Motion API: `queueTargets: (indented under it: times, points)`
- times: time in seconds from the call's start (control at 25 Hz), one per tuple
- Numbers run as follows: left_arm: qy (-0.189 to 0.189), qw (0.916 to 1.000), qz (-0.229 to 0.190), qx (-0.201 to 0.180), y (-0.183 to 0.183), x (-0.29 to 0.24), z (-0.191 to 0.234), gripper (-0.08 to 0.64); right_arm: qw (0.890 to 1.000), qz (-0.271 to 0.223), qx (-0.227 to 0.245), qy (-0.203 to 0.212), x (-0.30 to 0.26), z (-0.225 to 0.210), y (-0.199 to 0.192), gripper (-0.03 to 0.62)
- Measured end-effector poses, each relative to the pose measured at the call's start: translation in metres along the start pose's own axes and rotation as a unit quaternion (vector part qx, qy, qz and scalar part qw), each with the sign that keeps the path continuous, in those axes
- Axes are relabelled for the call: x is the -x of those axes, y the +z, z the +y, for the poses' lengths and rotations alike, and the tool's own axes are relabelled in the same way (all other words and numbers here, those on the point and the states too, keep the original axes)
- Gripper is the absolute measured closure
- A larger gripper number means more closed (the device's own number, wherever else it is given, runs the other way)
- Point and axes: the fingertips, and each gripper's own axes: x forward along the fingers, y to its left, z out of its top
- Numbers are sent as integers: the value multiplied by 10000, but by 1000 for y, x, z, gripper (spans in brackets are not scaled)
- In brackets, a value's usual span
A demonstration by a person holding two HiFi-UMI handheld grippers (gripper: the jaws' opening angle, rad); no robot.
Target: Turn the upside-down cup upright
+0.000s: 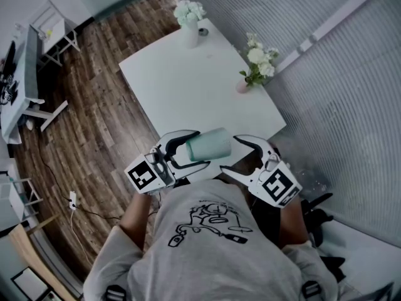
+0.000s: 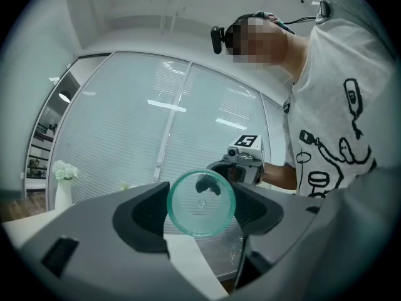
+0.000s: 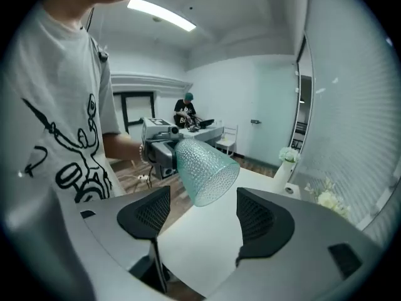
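1. Head view puts the cup (image 1: pixel 212 144) off the white tabletop (image 1: pixel 188 86). It is carried in the air just in front of the person's printed shirt (image 1: pixel 213 231), lying about level on its side with the wide rim toward the right tongs (image 1: pixel 230 155).
2. The left tongs (image 2: pixel 202 213) are clamped on the cup's narrow base end. In the left gripper view the base shows end-on as a clear teal disc with a small dot at its centre, and the dark pads (image 2: pixel 147 215) press it from either side.
3. The right tongs stand wide apart and hold nothing. In the right gripper view the cup's rim hangs just above the gap between their pads and touches neither.
4. Judged from this, the turn is about half done: the cup is neither mouth-down nor mouth-up. Whether a handover between the tongs is meant, I cannot tell.
5. The next move calls for rolling the cup until its mouth faces up, then setting its base flat on the tabletop. If the right tongs take over, they should close squarely across the wall below the rim before the left tongs let go.
6. The cup is translucent teal, glass or plastic I cannot say. It is a tapered cone with a thin rim, and fine dimples cover the whole wall. The pads are black with a meshed face, which should bite well on the dimples, though the taper may let the cup slide. The tabletop looks smooth and matte.
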Motion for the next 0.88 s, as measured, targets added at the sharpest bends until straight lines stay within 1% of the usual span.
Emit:
queueTargets:
  times: [0.08,0.2,0.4,0.52,0.72,0.8,0.88]
  points:
    - [15,10000,5,10,-1,0,0,255,9990,150,334,-256,1,-1,1,261]
    - [33,10000,-34,17,-1,0,1,255,9945,275,783,-634,3,-7,4,259]
    - [89,9999,-43,39,-2,0,3,255,9784,659,1602,-1128,8,-15,10,257]
    - [129,9999,-77,43,-1,0,4,255,9645,913,2049,-1396,9,-16,11,253]
    - [209,9997,-110,36,1,-1,8,255,9348,1269,2754,-1851,8,-20,13,244]
    - [238,9997,-102,40,1,-1,8,255,9241,1365,2975,-1970,8,-21,13,242]
    - [264,9996,-122,32,2,-1,9,255,9162,1435,3136,-2040,6,-20,14,240]
